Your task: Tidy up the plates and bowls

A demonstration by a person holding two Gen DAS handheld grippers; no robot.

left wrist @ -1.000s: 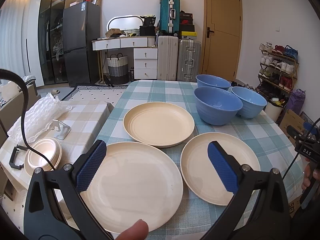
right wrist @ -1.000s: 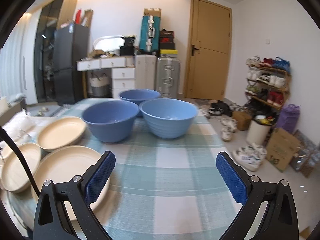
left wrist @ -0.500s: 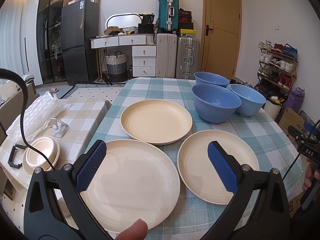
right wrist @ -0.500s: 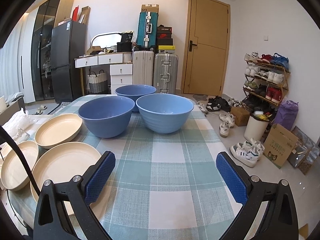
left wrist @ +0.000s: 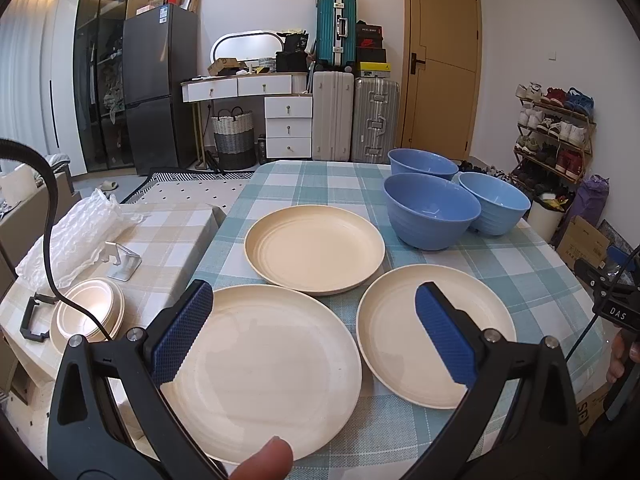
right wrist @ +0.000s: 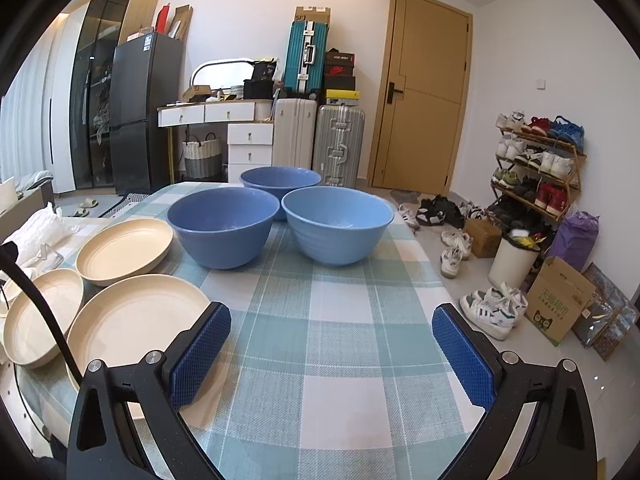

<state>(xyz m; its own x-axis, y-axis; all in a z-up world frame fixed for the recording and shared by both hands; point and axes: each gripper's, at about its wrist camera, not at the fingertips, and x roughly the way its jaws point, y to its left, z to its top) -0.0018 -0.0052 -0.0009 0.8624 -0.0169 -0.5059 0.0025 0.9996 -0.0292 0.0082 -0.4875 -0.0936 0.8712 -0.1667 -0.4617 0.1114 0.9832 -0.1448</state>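
Plates (left wrist: 256, 368) lie spread on the checked surface (right wrist: 340, 344), bowls (right wrist: 224, 228) behind. Both grippers, left (left wrist: 314, 332) and right (right wrist: 332, 354), hover spread wide, empty. Pinch one plate's rim, lift level, stack centered.

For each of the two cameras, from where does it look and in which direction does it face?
Left wrist: sits on the left gripper, above the table's near left side, facing across three cream plates toward the far wall; its open jaws and a fingertip show.
Right wrist: sits on the right gripper, low over the checked tablecloth, facing the three blue bowls and the door; only its open jaws show.
Shared: the plates, bowls, tablecloth, suitcases and door.
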